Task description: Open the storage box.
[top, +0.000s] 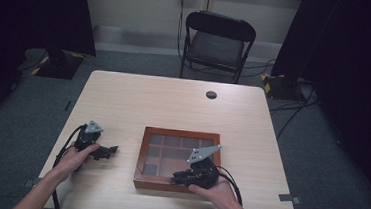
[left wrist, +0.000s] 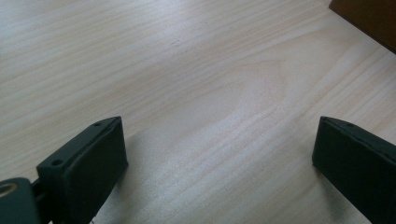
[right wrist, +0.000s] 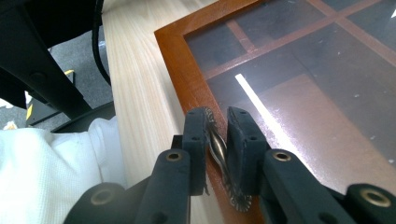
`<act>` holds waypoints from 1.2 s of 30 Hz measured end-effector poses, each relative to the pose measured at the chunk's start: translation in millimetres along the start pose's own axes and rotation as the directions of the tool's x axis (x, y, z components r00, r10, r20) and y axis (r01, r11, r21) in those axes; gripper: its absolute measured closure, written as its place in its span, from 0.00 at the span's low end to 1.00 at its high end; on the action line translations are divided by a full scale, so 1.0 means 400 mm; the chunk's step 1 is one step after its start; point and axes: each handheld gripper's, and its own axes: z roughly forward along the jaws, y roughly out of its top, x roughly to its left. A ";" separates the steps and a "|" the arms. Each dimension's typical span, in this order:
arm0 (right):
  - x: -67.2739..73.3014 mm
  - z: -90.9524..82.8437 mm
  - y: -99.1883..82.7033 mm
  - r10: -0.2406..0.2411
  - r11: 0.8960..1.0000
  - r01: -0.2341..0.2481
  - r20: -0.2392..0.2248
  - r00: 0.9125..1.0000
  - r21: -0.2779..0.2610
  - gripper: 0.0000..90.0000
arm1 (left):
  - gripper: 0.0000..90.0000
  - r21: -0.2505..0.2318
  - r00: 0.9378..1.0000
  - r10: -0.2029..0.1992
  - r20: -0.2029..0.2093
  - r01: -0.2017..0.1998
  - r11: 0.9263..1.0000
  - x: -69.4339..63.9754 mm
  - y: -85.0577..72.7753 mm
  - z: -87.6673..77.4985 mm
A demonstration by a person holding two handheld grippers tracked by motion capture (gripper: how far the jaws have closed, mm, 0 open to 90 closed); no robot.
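Your right tool (right wrist: pixel 217 140) grips the metal handle (right wrist: pixel 219 151) on the box (top: pixel 142 151); your left tool (left wrist: pixel 219 158) rests open left of the box.

A lab-like recording room: black curtains (top: pixel 25 6) on both sides, grey carpet (top: pixel 141 63), a bare wooden table (top: pixel 173 103), a folding chair (top: pixel 218 44), cables (top: pixel 293 110) and hazard-taped stand bases (top: pixel 58 64)
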 end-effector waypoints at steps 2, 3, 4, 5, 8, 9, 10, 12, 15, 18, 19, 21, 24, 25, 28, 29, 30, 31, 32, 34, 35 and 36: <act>-0.002 0.000 -0.003 0.003 1.000 -0.003 -0.001 1.000 -0.010 0.88 | 0.03 0.000 1.000 0.000 0.000 0.000 1.000 0.000 0.000 0.000; -0.002 0.000 -0.003 0.003 1.000 -0.003 -0.001 1.000 -0.010 0.88 | 0.03 0.000 1.000 0.000 0.000 0.000 1.000 0.000 0.000 0.000; -0.002 0.000 -0.004 0.002 1.000 -0.002 0.000 1.000 -0.012 0.89 | 0.03 0.000 1.000 0.000 0.000 0.000 1.000 0.000 0.000 0.000; -0.003 0.000 -0.005 0.000 1.000 0.000 0.001 1.000 -0.012 0.89 | 0.03 0.000 1.000 0.000 0.000 0.000 1.000 0.000 0.000 0.000; -0.003 0.000 -0.005 -0.010 1.000 0.010 0.001 1.000 -0.015 0.90 | 0.03 0.000 1.000 0.000 0.000 0.000 1.000 0.000 0.000 0.000; -0.003 0.000 -0.007 -0.010 1.000 0.010 0.001 1.000 -0.020 0.90 | 0.03 0.000 1.000 0.000 0.000 0.000 1.000 0.000 0.000 0.000; -0.003 0.000 -0.008 -0.009 1.000 0.009 0.002 1.000 -0.021 0.90 | 0.03 0.000 1.000 0.000 0.000 0.000 1.000 0.000 0.000 0.000; 0.002 0.001 -0.007 -0.031 0.999 0.032 0.016 0.999 -0.020 0.90 | 0.03 0.000 1.000 0.000 0.000 0.000 1.000 0.000 0.000 0.000; 0.004 0.001 -0.003 -0.042 0.999 0.042 0.019 0.999 -0.007 0.91 | 0.03 0.000 1.000 0.000 0.000 0.000 1.000 0.000 0.000 0.000; 0.002 0.000 0.000 -0.034 0.999 0.034 0.015 0.999 0.003 0.91 | 0.03 0.000 1.000 0.000 0.000 0.000 1.000 0.000 0.000 0.000; 0.002 0.000 0.000 -0.034 0.999 0.034 0.015 0.999 0.003 0.91 | 0.03 0.000 1.000 0.000 0.000 0.000 1.000 0.000 0.000 0.000; 0.002 0.000 0.001 -0.033 0.999 0.033 0.013 0.999 0.005 0.91 | 0.03 0.000 1.000 0.000 0.000 0.000 1.000 0.000 0.000 0.000; 0.003 -0.001 0.003 -0.033 0.999 0.033 0.011 0.999 0.013 0.91 | 0.03 0.000 1.000 0.000 0.000 0.000 1.000 0.000 0.000 0.000; 0.003 -0.001 0.003 -0.033 0.999 0.033 0.011 0.999 0.013 0.91 | 0.03 0.000 1.000 0.000 0.000 0.000 1.000 0.000 0.000 0.000; 0.003 -0.002 0.004 -0.036 0.999 0.036 0.004 0.999 0.019 0.91 | 0.03 0.000 1.000 0.000 0.000 0.000 1.000 0.000 0.000 0.000; 0.003 -0.002 0.004 -0.036 0.999 0.036 0.004 0.999 0.019 0.91 | 0.03 0.000 1.000 0.000 0.000 0.000 1.000 0.000 0.000 0.000; 0.004 -0.005 0.006 -0.027 0.999 0.027 0.004 1.000 0.017 0.91 | 0.03 0.000 1.000 0.000 0.000 0.000 1.000 0.000 0.000 0.000; 0.003 -0.006 0.006 -0.030 0.999 0.030 0.002 1.000 0.014 0.91 | 0.03 0.002 1.000 0.003 0.000 -0.003 1.000 0.001 0.000 0.000; 0.003 -0.008 0.008 -0.023 1.000 0.023 -0.001 1.000 0.012 0.91 | 0.03 0.001 1.000 0.001 0.000 -0.001 1.000 0.000 0.000 0.000; 0.003 -0.012 0.010 -0.017 1.000 0.017 -0.006 1.000 0.005 0.91 | 0.03 0.001 1.000 0.001 0.000 -0.001 1.000 0.000 0.000 0.000; 0.002 -0.013 0.012 -0.023 1.000 0.023 -0.006 1.000 0.001 0.91 | 0.03 0.001 1.000 0.000 0.000 0.000 1.000 0.000 0.000 0.000; 0.002 -0.015 0.013 -0.020 1.000 0.020 -0.008 1.000 -0.002 0.91 | 0.03 0.000 1.000 0.000 0.000 0.000 1.000 0.000 0.000 0.000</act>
